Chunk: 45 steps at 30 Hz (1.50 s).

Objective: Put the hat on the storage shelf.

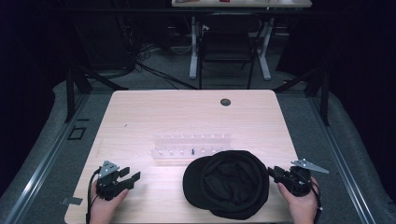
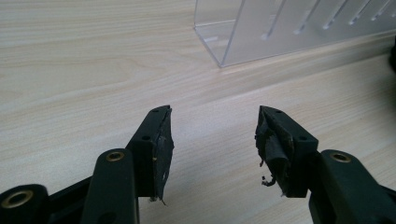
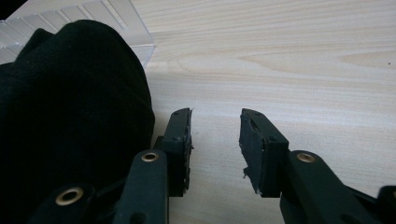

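A black cap (image 1: 227, 183) lies upturned on the pale wooden table (image 1: 154, 112), toward five o'clock of the tabletop, its near side close to the front edge. Just behind it, at its twelve o'clock, sits a clear plastic rack (image 1: 191, 149); cap and rack look to be touching, though the high view is too coarse to be sure. From the rack back to the far edge the wood is bare apart from a small dark round cap (image 1: 225, 101) near twelve o'clock, so most of the open room lies there and along the left half of the table.

The right gripper (image 1: 272, 173) rests at the cap's three o'clock, held low in a hand at the front right corner, its tips just beside the fabric. In the right gripper view its jaws stand spread with bare wood between them, and the cap (image 3: 70, 112) bulks at nine o'clock against the left jaw's outer side.

The left gripper (image 1: 131, 177) sits at the cap's nine o'clock, well apart from it, gripped from below and aimed toward two o'clock. Its jaws are spread too, nothing between them; the rack's corner (image 2: 261, 32) stands at one o'clock ahead.

Beyond the table are grey carpet, a dark chair (image 1: 227, 44) and a white-legged desk (image 1: 240, 4) at twelve o'clock.
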Tool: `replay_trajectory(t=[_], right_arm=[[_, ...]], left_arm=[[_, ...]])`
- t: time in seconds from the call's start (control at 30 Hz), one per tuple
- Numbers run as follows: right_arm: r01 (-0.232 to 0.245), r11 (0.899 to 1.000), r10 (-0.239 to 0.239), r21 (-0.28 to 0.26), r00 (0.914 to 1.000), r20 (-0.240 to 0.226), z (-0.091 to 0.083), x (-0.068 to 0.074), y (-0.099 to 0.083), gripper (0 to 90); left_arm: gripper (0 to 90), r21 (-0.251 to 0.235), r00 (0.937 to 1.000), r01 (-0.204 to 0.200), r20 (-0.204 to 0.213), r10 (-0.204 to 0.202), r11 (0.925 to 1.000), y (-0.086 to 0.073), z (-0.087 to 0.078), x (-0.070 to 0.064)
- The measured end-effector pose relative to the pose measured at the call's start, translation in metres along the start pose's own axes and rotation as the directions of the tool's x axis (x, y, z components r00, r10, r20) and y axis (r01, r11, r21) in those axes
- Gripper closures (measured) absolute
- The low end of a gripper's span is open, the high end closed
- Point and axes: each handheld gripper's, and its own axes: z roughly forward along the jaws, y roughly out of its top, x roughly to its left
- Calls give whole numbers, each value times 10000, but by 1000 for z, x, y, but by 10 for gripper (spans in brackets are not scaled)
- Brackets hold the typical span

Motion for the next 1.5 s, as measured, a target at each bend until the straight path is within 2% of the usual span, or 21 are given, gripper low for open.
replay_trajectory(t=[0.13,0.2,0.3,0.57,0.73,1.0,1.17,1.27,1.37,1.5], right_arm=[[-113,9999,113,49,9999,-16,1,-1,-1,633],[-5,9997,3,241,9999,101,1,-1,0,633],[-31,9999,31,141,10000,-29,3,0,-1,630],[-16,9994,15,338,10000,25,5,4,-1,613],[24,9986,-31,522,9999,117,1,7,2,614],[-205,9969,194,758,9997,152,-5,9,6,607],[-205,9949,181,987,9995,251,-9,13,14,602],[-163,9924,132,1216,9996,266,-12,17,22,602],[81,9855,-137,1697,9994,318,-17,17,29,597],[-317,9762,289,2148,9994,162,-21,15,38,597]], left_arm=[[461,8,10000,20,25,-20,10000,0,-1,0],[461,-28,10000,33,25,-32,10000,0,-1,0],[460,-53,10000,6,-1,-6,10000,0,-1,-1],[460,-101,10000,56,68,-55,9999,0,-3,-1],[460,-90,9999,81,77,-80,9999,0,-3,0],[460,-88,9999,83,92,-82,9999,-1,-3,-2],[460,-94,9998,59,171,-57,9999,-1,-4,-5],[460,-1,9997,-91,222,91,10000,-1,-4,-6],[460,-73,9997,-74,233,76,9999,-2,-4,-7],[460,-96,9997,-56,232,59,9999,-2,-4,-7]])
